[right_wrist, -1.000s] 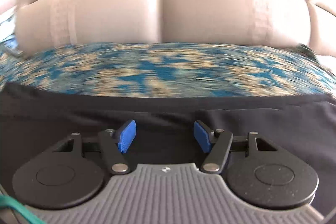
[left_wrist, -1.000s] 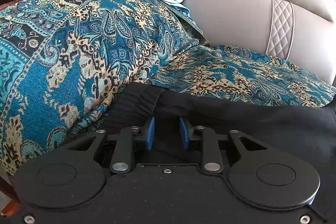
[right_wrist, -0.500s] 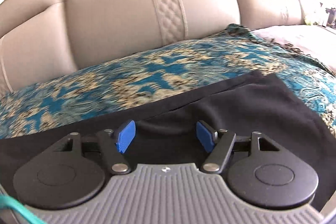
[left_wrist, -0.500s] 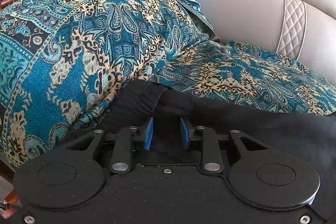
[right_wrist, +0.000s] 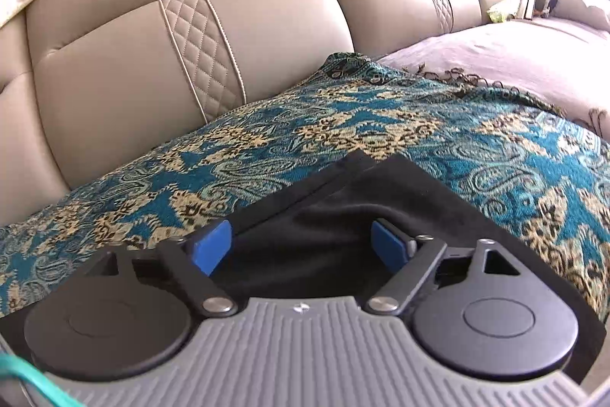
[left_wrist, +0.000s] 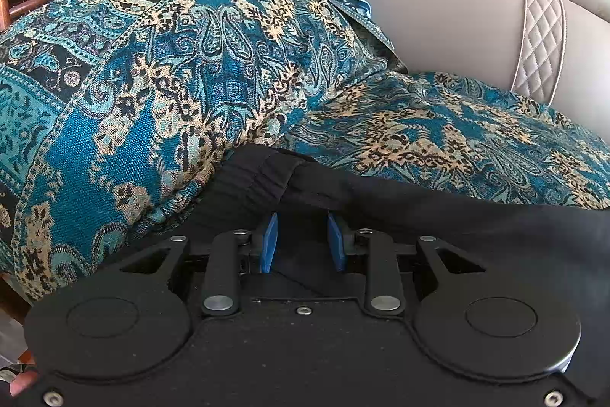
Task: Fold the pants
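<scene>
Right wrist view shows my right tool [right_wrist: 301, 245] has swung to the black pants' [right_wrist: 328, 216] hem, jaws wide, while my left tool [left_wrist: 302, 243] stays narrowed at the waistband [left_wrist: 255, 178], ready to fold.

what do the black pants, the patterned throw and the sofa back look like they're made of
Black pants: soft matte knit or woven cloth, ribbed elastic waistband. Patterned throw: thick woven jacquard-like textile, visible weave. Sofa back: smooth beige leather or faux leather, slight sheen, quilted stitching.
</scene>
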The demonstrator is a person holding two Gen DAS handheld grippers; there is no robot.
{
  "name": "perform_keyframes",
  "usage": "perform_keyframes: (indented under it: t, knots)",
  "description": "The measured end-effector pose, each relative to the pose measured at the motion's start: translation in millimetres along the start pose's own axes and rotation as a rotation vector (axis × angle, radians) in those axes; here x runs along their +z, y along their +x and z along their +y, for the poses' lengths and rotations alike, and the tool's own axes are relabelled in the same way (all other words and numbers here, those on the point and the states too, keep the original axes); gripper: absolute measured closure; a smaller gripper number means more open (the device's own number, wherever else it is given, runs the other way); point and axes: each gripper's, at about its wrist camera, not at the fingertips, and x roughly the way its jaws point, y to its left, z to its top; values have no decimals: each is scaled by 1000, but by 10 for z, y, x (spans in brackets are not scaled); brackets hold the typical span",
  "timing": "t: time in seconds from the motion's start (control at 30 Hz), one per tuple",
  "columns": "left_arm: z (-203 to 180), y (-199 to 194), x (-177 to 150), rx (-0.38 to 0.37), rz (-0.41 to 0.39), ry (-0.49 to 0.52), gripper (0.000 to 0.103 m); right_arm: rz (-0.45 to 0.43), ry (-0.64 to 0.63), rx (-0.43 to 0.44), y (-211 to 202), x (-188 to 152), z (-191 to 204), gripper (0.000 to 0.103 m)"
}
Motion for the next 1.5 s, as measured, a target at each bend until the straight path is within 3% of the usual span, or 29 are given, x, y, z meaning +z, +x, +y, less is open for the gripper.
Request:
perform_keyframes:
  t: [0.2, 0.43, 0.57, 0.7, 0.8, 0.9, 1.1, 1.3, 1.5]
  knots:
    - [-2, -1, 6, -1, 1, 0, 74, -4, -7, -33, 86, 30, 77, 0]
    - [9, -12, 5, -6, 1, -4, 73, -57, 137, 91, -380, 51, 89, 0]
    - [-38, -169, 40, -28, -12, 3, 57, -91, 184, 124, -714, 55, -46, 0]
    - [-140, -457, 32, -70, -90, 60, 47, -126, 257, 78, -995, 19, -341, 0]
    - [-199, -589, -5, -132, -76, 53, 43, -165, 309, -42, -1176, -32, -545, 0]
    - [-290, -656, -106, -168, -61, 69, 40, -190, 440, -79, -1291, -128, -812, 0]
    - [-480, -679, -308, -163, -53, 159, 37, -110, 597, -76, -1253, -268, -1171, 0]
    - [-419, -570, -361, -141, -8, 119, 37, 61, 671, -94, -1063, -451, -1357, 4]
    - [-344, -473, -395, -91, 0, 106, 36, 97, 695, -26, -974, -467, -1354, 10]
